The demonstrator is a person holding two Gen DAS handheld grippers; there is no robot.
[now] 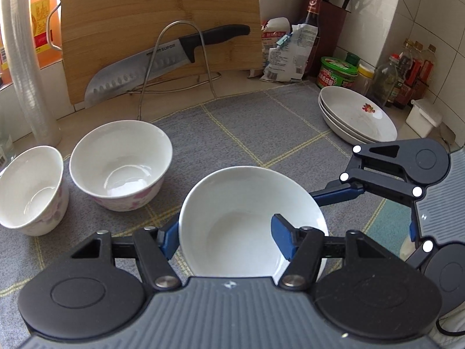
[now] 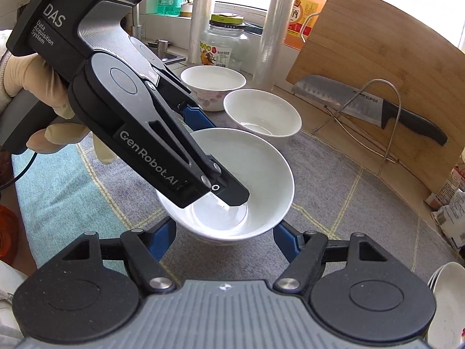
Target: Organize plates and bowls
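Both grippers — left gripper [image 1: 226, 240], right gripper [image 2: 225, 238] — clamp one white bowl [image 1: 247, 221], mouth upward, slightly tilted

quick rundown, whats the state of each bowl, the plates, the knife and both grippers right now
held bowl: upright, empty, gripped at its rim
left hand-held gripper: shut on the held bowl's rim, one finger inside
right hand-held gripper: shut on the held bowl from outside
two floral bowls: upright, empty, side by side on the mat
plates: stacked, top one empty
knife: leaning on the cutting board
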